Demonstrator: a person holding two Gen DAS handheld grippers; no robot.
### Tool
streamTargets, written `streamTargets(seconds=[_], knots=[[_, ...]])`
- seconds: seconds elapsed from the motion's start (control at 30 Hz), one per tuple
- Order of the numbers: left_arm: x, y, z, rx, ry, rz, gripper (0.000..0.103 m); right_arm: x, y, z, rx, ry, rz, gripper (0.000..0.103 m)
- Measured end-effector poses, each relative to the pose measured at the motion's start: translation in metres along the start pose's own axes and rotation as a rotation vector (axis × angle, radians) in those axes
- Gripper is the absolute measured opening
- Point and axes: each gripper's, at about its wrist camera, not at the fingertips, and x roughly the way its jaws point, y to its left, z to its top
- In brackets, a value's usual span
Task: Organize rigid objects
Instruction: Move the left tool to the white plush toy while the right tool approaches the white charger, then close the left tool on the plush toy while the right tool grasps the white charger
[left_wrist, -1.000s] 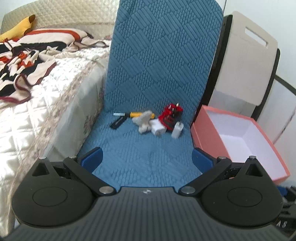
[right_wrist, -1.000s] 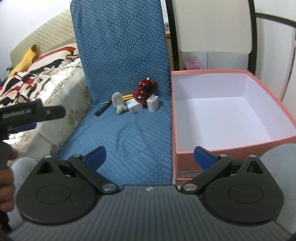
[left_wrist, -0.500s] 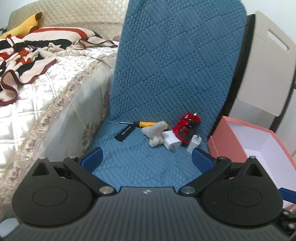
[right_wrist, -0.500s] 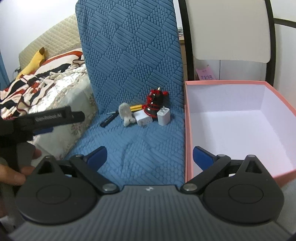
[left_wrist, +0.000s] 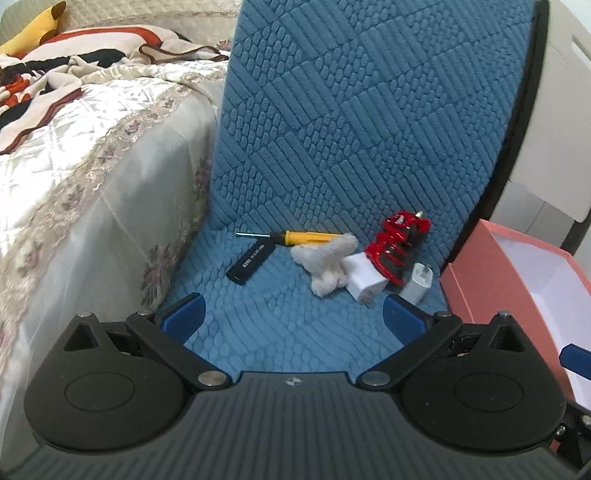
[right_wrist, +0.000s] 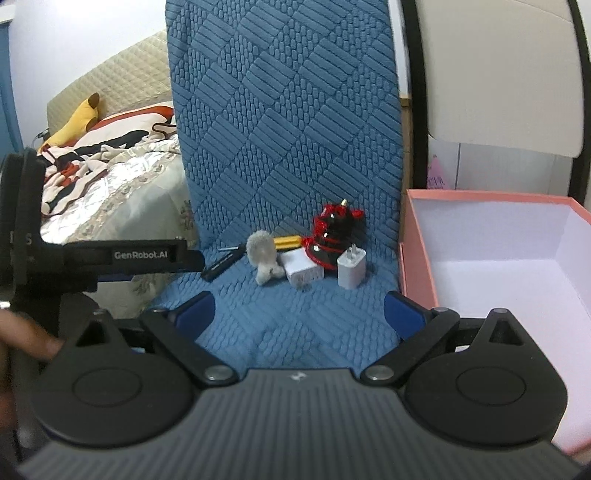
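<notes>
Small objects lie at the back of a blue chair seat (left_wrist: 295, 332): a yellow screwdriver (left_wrist: 295, 236), a black stick (left_wrist: 251, 261), a grey fluffy toy (left_wrist: 327, 262), a white charger block (left_wrist: 364, 282), a red-and-black coiled item (left_wrist: 400, 243) and a second white charger (left_wrist: 417, 282). They also show in the right wrist view, with the second charger (right_wrist: 351, 267) standing upright. My left gripper (left_wrist: 291, 317) is open and empty, just short of them. My right gripper (right_wrist: 299, 312) is open and empty, a little farther back. A pink box (right_wrist: 498, 258) stands open to the right.
A bed with a white quilt (left_wrist: 74, 166) and striped blanket lies to the left of the chair. A white folding chair (right_wrist: 498, 74) stands behind the pink box. The left gripper's body (right_wrist: 110, 258) and the person's hand show at the left of the right wrist view.
Both grippers have moved forward toward the objects at the back of the seat, which look larger now. Both stay open and empty.
</notes>
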Motion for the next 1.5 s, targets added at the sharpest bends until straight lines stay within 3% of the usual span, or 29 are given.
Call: streamTargets(seconds=[0.17, 0.37, 0.57, 0.63, 0.7, 0.8, 0.93, 1.0, 1.13, 1.5], knots=[[0.026, 0.016, 0.011, -0.055, 0.059, -0.009, 0.102, 0.025, 0.002, 0.003, -0.019, 0.004, 0.020, 0.100], [0.051, 0.026, 0.022, -0.081, 0.097, -0.016, 0.102, 0.054, 0.005, 0.013, -0.036, -0.004, -0.023, 0.100], [0.078, 0.027, 0.030, -0.078, 0.125, -0.024, 0.095, 0.089, -0.001, 0.020, -0.030, 0.019, -0.034, 0.099], [0.087, 0.023, 0.032, -0.069, 0.136, -0.040, 0.092, 0.104, -0.001, 0.020, -0.040, 0.041, -0.045, 0.093], [0.097, 0.020, 0.033, -0.071, 0.151, -0.058, 0.089, 0.118, 0.000, 0.021, -0.056, 0.069, -0.063, 0.074], [0.112, 0.018, 0.035, -0.073, 0.174, -0.081, 0.080, 0.139, -0.006, 0.024, -0.061, 0.113, -0.115, 0.067], [0.130, 0.017, 0.036, -0.099, 0.207, -0.115, 0.067, 0.160, -0.021, 0.031, -0.026, 0.148, -0.137, 0.066], [0.138, 0.015, 0.036, -0.108, 0.220, -0.139, 0.065, 0.168, -0.028, 0.034, -0.008, 0.166, -0.133, 0.065], [0.149, 0.010, 0.039, -0.115, 0.221, -0.170, 0.065, 0.185, -0.036, 0.039, 0.023, 0.206, -0.118, 0.063], [0.176, 0.000, 0.040, -0.126, 0.215, -0.137, 0.065, 0.213, -0.049, 0.048, 0.079, 0.268, -0.135, 0.057]])
